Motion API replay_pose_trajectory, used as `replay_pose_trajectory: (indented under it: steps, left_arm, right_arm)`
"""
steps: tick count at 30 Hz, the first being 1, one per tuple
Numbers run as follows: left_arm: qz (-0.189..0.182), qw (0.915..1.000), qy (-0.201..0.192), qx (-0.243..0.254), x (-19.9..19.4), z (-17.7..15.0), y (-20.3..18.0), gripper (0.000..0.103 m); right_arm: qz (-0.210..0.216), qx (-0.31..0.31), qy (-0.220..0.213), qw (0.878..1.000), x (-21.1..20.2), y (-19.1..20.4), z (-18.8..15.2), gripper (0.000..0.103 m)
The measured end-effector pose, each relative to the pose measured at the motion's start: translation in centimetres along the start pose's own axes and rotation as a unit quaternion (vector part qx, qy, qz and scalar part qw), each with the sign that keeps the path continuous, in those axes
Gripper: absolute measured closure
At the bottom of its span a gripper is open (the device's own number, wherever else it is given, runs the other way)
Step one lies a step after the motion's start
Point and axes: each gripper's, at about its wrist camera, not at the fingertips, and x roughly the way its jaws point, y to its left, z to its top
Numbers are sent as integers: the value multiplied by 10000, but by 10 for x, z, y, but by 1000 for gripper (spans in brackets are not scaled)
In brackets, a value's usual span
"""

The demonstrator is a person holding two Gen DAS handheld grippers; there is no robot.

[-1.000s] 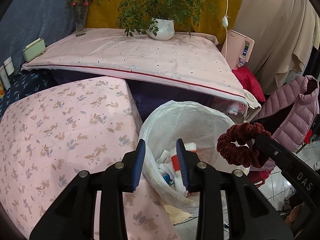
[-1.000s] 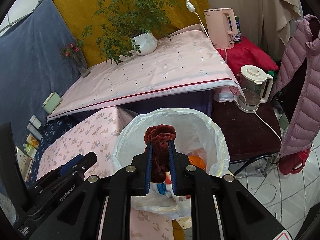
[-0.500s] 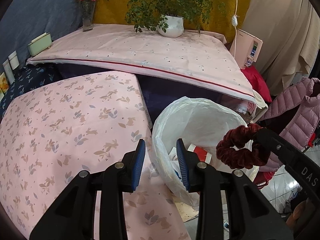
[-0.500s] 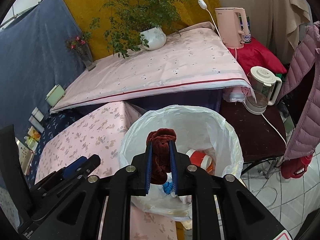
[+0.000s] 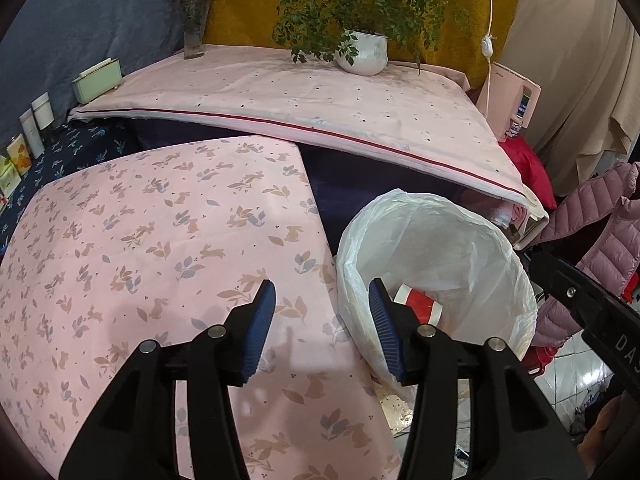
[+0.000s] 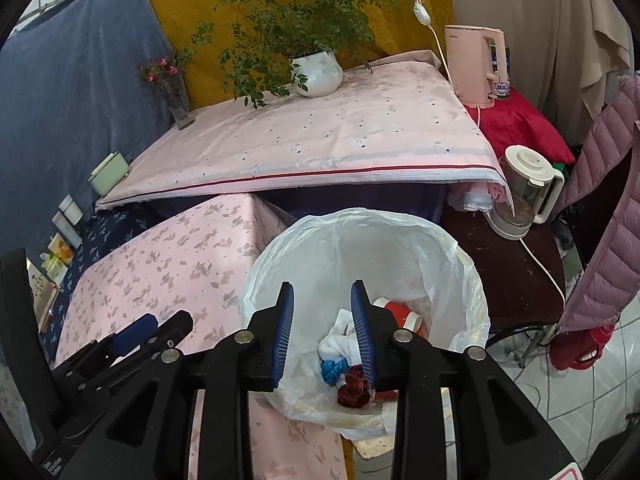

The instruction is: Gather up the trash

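Our right gripper (image 6: 323,328) hangs over the lined trash bin (image 6: 448,248), its jaws opening with nothing between them. The dark red scrunchie (image 6: 353,389) it gripped a second ago has dropped and now lies inside the bin at about six o'clock, beside a blue scrap (image 6: 332,369) and crumpled white tissue (image 6: 340,342). A red-and-white cup (image 6: 400,312) lies toward three o'clock. We judge this piece of trash collected. Our left gripper (image 5: 322,330) is also opening and empty, hovering over the floral cloth (image 5: 160,240) at the bin's nine o'clock.
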Motion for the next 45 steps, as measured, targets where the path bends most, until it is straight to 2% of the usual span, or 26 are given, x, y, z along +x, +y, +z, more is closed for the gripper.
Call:
replay_pose_trajectory:
  steps: [3,9,12,16,20,22,31,33,35,36,45]
  left_arm:
    - [61,10000,24,6,-2,-3,3,56]
    - [227,9997,2,19,-10,-11,9,45]
    - [348,9993,-11,120,-14,-15,8,39]
    - [416,9989,3,198,-19,-20,6,38]
    - [470,9987,-3,183,-24,-24,6,28]
    - [498,9985,-11,216,-25,-27,6,27]
    - [546,9981,67,262,-26,-35,4,26]
    - [566,9981,70,252,-26,-37,5,22]
    - [600,9979,50,221,-27,-38,6,18]
    - [602,9979,54,215,-27,-38,6,18]
    - [646,9976,149,189,-23,-45,7,16]
  right_arm:
    - [-93,-166,9,9998,-3,4,-4,65]
    - [-299,-548,-21,9980,-11,11,-14,47]
    - [-349,-686,-15,9970,-15,13,-19,41]
    - [-370,-686,-9,9970,-20,11,-24,29]
    - [-460,-744,1,9962,-22,9,-30,25]
    - [-492,-769,29,9958,-23,8,-33,20]
    - [-609,-755,96,9952,-24,2,-41,17]
    - [-612,-784,86,9950,-23,2,-43,17]
    - [-620,-830,108,9946,-22,2,-46,12]
    - [-638,-855,94,9942,-22,2,-48,6]
    - [-760,-913,152,9928,-19,0,-57,7]
